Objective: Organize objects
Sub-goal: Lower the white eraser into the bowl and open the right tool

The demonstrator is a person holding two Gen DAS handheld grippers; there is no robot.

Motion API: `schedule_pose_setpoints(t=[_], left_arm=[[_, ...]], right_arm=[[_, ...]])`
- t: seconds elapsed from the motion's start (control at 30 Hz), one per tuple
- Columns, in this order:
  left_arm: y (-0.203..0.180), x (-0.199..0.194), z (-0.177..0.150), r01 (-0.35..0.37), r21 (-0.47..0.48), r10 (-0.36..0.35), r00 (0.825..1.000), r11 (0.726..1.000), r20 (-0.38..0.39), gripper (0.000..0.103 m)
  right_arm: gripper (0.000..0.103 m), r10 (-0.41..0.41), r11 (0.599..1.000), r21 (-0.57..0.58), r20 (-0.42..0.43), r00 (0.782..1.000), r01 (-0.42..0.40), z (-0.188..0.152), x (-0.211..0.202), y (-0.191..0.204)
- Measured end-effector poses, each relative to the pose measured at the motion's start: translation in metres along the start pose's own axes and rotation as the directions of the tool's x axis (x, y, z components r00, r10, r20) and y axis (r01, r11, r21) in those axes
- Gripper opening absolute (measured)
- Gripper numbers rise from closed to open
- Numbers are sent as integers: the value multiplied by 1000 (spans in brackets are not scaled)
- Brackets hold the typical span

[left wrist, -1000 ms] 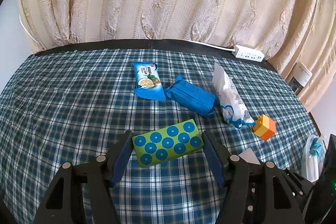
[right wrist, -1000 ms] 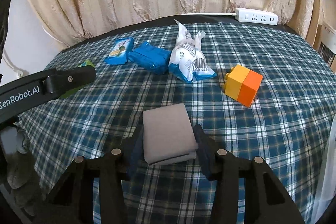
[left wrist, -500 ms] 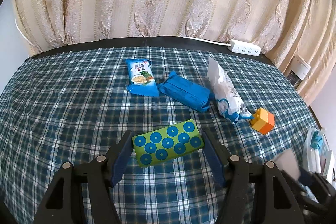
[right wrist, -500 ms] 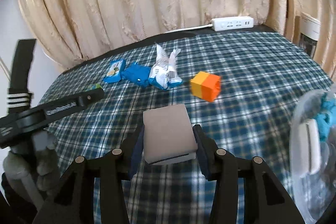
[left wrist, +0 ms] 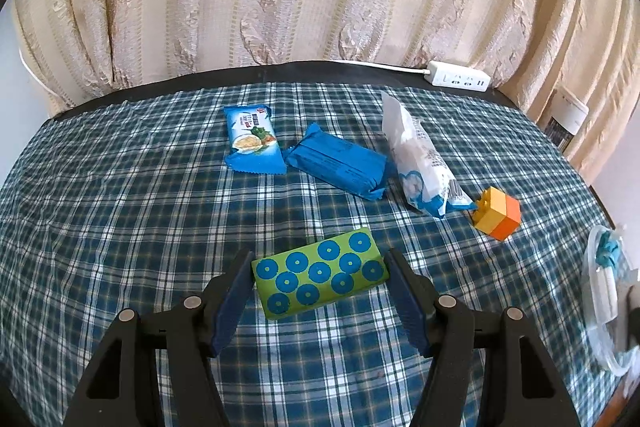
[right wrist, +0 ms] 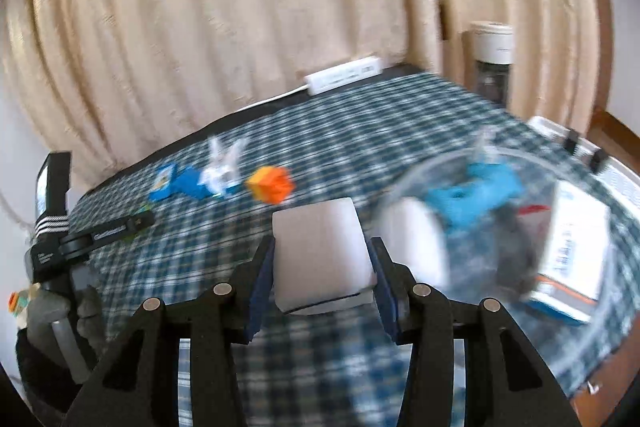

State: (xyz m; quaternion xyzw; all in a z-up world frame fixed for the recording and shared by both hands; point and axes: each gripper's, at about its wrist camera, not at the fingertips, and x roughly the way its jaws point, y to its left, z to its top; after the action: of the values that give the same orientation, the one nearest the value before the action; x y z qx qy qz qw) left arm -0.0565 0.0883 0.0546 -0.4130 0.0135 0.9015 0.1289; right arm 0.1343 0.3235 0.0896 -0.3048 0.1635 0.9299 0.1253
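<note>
My left gripper (left wrist: 320, 279) is shut on a green block with blue dots (left wrist: 320, 277) and holds it just above the plaid cloth. My right gripper (right wrist: 323, 267) is shut on a white-grey block (right wrist: 320, 255), lifted above the table beside a clear plastic bowl (right wrist: 560, 347). The bowl holds a blue toy (right wrist: 476, 193), a white piece and a box. The right view is motion-blurred. On the cloth lie a light blue snack packet (left wrist: 251, 141), a blue wrapped pack (left wrist: 338, 165), a white bag (left wrist: 420, 163) and an orange-yellow cube (left wrist: 498, 213).
The table has a blue plaid cloth (left wrist: 100, 207), with a beige curtain behind. A white power strip (left wrist: 458, 79) lies at the far edge. The bowl shows at the right edge in the left wrist view (left wrist: 600, 311). A white canister (right wrist: 491, 59) stands at the far right.
My right gripper has lifted the white-grey block and swung right, toward the clear bowl. My left gripper still holds the green block and has shifted only slightly.
</note>
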Motion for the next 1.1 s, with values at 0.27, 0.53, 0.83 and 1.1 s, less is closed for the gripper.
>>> schedule_pose_setpoints(t=[0.27,0.53,0.83,1.1], left_arm=[[-11,1,-3,4,36,-4,1000,999,-3,69],[-18,-3,-4,0,52,1,1000,999,-7,69],[-33,-13,-5,5,86,-6,1000,996,4,69],[-70,-28,-6,49,161,-53,998,986,23,69]], right_arm=[[48,-126,991,54,15,992,125,-5,-10,-47],[48,-158,986,49,-5,987,158,-12,-5,-65],[63,-137,989,52,14,990,136,-13,-13,-70],[63,-118,992,57,59,991,115,-13,-33,-72]])
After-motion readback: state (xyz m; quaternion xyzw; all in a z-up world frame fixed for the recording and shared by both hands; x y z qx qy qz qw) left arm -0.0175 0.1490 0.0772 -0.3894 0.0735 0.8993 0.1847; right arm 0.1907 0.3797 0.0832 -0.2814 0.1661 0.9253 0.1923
